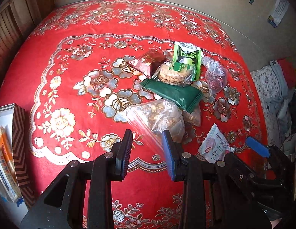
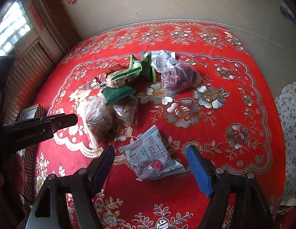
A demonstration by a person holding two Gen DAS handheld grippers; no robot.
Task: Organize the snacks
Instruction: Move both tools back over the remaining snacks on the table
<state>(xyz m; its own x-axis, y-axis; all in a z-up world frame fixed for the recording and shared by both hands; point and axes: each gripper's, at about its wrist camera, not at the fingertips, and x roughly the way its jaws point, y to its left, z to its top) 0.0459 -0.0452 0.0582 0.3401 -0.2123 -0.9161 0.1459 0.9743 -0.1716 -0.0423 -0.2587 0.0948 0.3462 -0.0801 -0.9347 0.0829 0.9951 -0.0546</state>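
A pile of snacks lies on the red floral tablecloth (image 1: pixel 71 43). It holds a dark green packet (image 1: pixel 172 93), a clear bag of nuts (image 1: pixel 159 116), a wrapped round cake (image 1: pixel 174 74), a light green packet (image 1: pixel 188 55), a dark red packet (image 1: pixel 146 63) and a clear bag of red dates (image 2: pixel 178 78). A white strawberry packet (image 2: pixel 151 158) lies apart, nearer me. My left gripper (image 1: pixel 148 148) is open, its jaws on either side of the nut bag's near corner. My right gripper (image 2: pixel 151 169) is open, its jaws on either side of the strawberry packet. It shows in the left wrist view (image 1: pixel 256 148).
A striped box (image 1: pixel 19 143) with several flat packets inside stands at the table's left edge. A wall runs behind the table. A bed with floral cloth (image 2: pixel 291 126) is to the right. A wooden slatted door (image 2: pixel 27 70) is on the left.
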